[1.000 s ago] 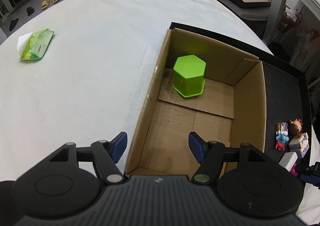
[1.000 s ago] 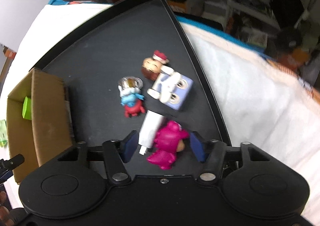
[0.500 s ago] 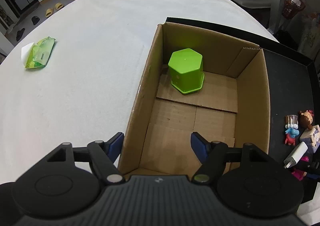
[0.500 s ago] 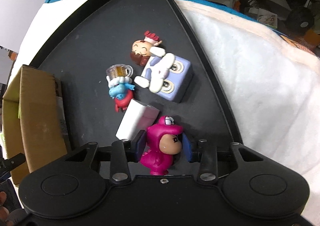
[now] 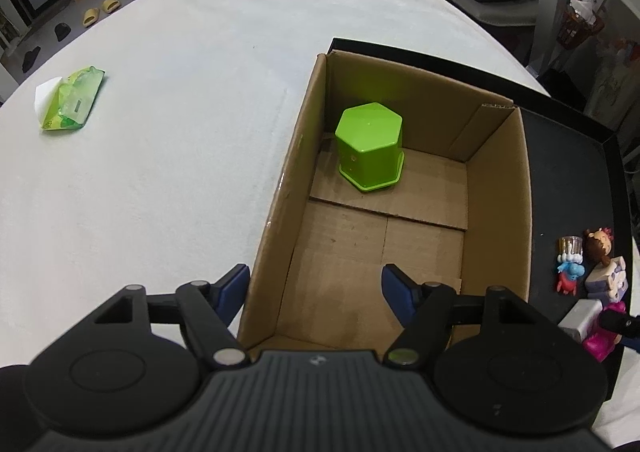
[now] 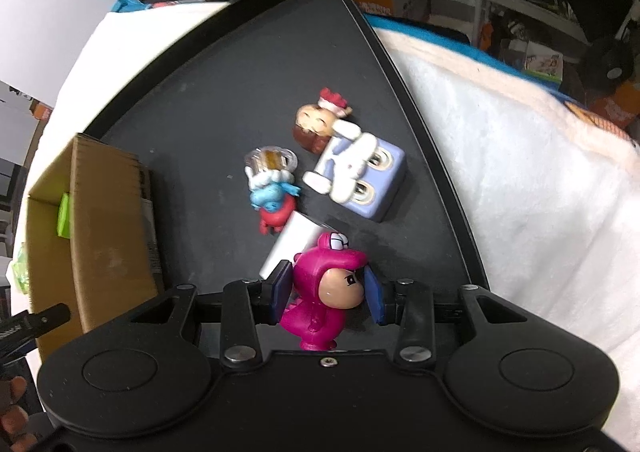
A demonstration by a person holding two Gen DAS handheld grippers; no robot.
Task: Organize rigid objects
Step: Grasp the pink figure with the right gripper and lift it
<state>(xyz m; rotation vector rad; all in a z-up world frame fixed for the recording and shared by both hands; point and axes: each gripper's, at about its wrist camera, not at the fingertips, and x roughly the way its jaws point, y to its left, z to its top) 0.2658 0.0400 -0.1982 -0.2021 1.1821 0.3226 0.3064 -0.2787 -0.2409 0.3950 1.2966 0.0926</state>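
showing only from the right wrist: right gripper (image 6: 326,290) jaws clamping pink figurine (image 6: 320,292); left gripper (image 5: 316,292) jaws wide

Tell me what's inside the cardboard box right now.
Only a green hexagonal pot, standing upside down near the far left corner of the cardboard box. The rest of the floor shows bare cardboard. The near strip is hidden behind the left gripper.

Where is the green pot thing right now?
In the left wrist view, the green hexagonal pot sits upside down inside the cardboard box, in its far left corner, alone on the box floor.
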